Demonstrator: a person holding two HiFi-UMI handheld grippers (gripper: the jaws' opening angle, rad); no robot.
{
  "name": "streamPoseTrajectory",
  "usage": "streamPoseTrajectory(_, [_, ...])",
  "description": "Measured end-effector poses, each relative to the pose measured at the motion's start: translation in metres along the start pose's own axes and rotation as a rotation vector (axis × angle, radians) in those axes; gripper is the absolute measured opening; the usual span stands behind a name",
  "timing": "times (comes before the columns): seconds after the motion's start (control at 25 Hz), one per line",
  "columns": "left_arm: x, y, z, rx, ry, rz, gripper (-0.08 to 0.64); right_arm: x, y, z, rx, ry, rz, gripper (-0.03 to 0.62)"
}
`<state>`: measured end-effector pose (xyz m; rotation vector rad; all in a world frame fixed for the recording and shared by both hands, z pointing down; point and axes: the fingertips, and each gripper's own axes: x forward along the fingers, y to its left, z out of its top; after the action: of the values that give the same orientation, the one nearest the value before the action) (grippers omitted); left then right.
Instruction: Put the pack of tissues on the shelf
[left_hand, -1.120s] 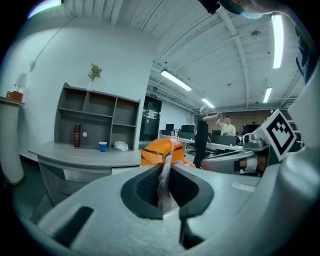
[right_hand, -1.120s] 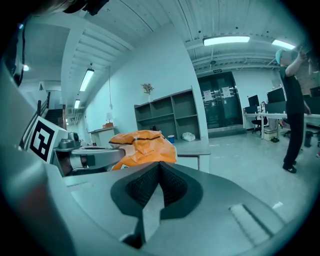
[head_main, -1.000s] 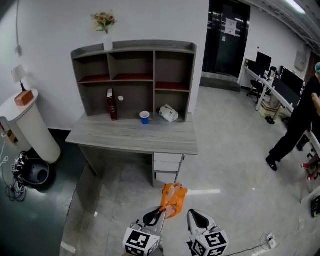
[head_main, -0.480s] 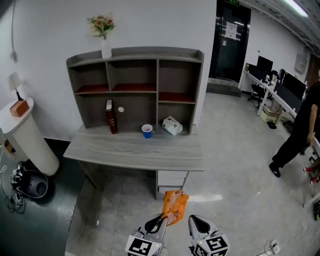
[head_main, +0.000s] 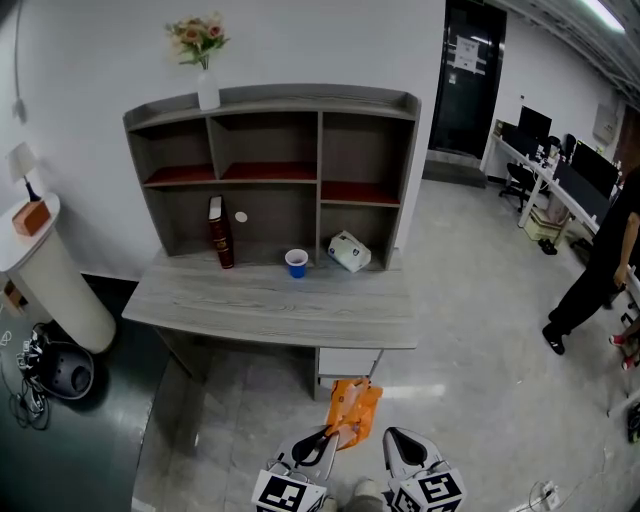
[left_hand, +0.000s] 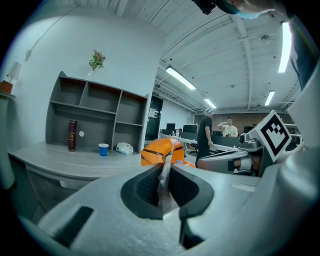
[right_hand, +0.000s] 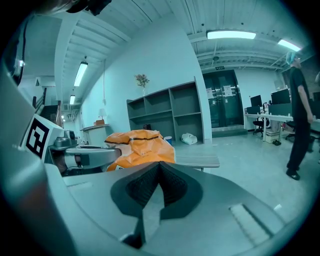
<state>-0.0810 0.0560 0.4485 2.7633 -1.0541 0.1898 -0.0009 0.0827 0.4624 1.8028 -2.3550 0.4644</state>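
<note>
The tissue pack (head_main: 349, 404) is orange and soft, and it hangs by its plastic edge from my left gripper (head_main: 322, 442), which is shut on it. In the left gripper view the clear wrapper is pinched between the pads and the orange pack (left_hand: 161, 152) bulges just beyond my left gripper (left_hand: 165, 172). My right gripper (head_main: 399, 447) is beside it on the right, shut with nothing between its pads. The right gripper view has the pack (right_hand: 140, 145) left of my right gripper (right_hand: 159, 169). The grey shelf unit (head_main: 320, 140) stands on the desk (head_main: 270, 300) ahead.
On the desk under the shelf stand a dark red book (head_main: 217, 231), a blue cup (head_main: 296, 263) and a white wrapped pack (head_main: 349, 251). A vase of flowers (head_main: 203, 60) tops the shelf. A white round column (head_main: 50, 280) is left; a person (head_main: 597, 270) stands far right.
The desk and shelf have drawn nearer and shifted slightly right in the head view. Both grippers keep their pose, the orange pack still hanging from the left one.
</note>
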Motion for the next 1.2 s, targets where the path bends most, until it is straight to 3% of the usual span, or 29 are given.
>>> streamPoseTrajectory(0.28, [0.028,0.018,0.012,0.003,0.002,0.012,0.003,0.036,-0.026,0.022,-0.008,-0.019,0.044,-0.002])
streamPoseTrajectory(0.68, [0.109,0.029,0.035,0.008,0.000,0.062,0.003,0.086,-0.086,0.060,-0.027,-0.027,0.113,-0.002])
streamPoseTrajectory(1.2, [0.178,0.036,0.054,0.007,0.005,0.119,0.003,0.121,-0.141,0.083,-0.031,-0.026,0.166,-0.002])
